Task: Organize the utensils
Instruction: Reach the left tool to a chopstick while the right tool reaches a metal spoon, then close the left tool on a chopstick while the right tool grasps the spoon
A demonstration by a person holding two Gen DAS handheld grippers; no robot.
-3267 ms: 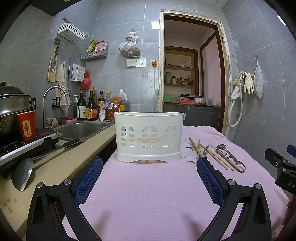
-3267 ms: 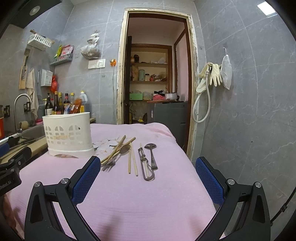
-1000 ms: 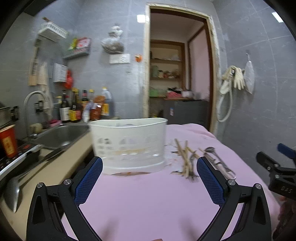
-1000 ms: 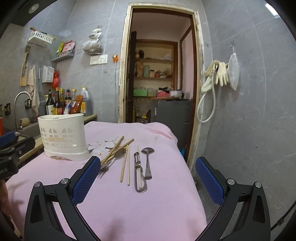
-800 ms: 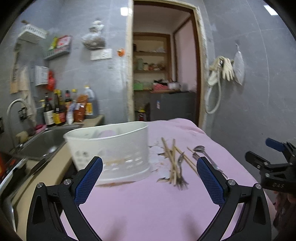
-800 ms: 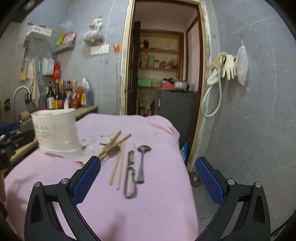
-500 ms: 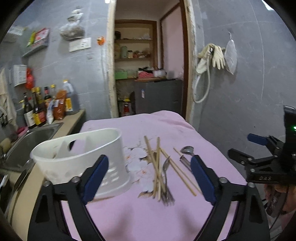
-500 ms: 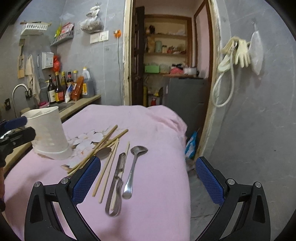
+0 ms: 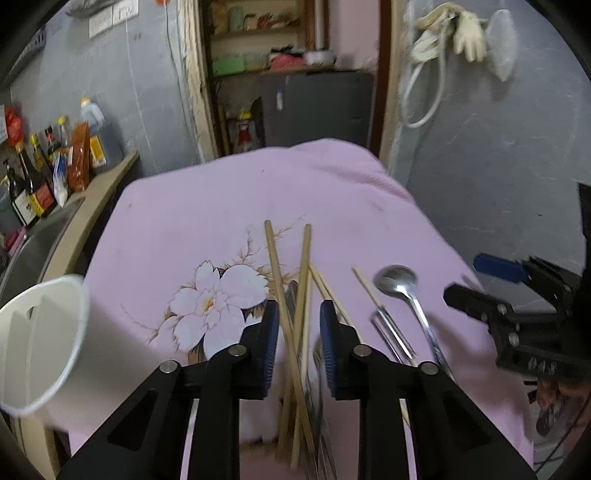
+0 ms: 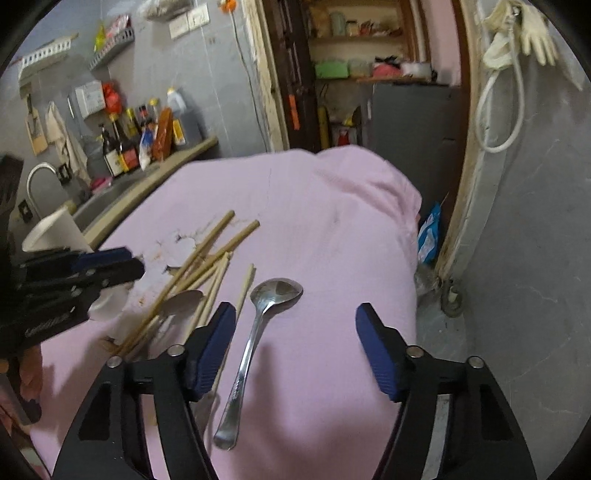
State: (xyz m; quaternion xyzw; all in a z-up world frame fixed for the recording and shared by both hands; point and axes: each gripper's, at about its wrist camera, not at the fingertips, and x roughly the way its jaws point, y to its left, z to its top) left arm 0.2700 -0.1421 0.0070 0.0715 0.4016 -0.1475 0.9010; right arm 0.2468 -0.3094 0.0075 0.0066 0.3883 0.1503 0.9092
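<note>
No brand or writing could be read; the white lettering on the claws' black bodies was blurred.

We saw the left claw low over the pink-clothed table, its blue ribbed pads narrowed around a crossed bundle of pale wooden chopsticks. A gap showed beside the sticks on each side, so we could not tell whether it was gripping them. A metal fork lay under the bundle, mostly hidden.

Toward the table's right edge lay a thin single chopstick, a wire-looped steel peeler and a polished steel spoon, bowl pointing to the far edge. At the left edge stood the white plastic utensil caddy, seen from above and blurred. A printed white blossom marked the cloth just left of the chopsticks.

The right claw was released, jaws wide, straddling the spoon without touching it. Its left pad covered the lower end of the single chopstick. A second, duller spoon lay under the chopstick pile, and the left claw's black body blocked the pile's left side.

Sauce bottles stood on the counter beyond; rubber gloves hung on the grey tiled wall.
</note>
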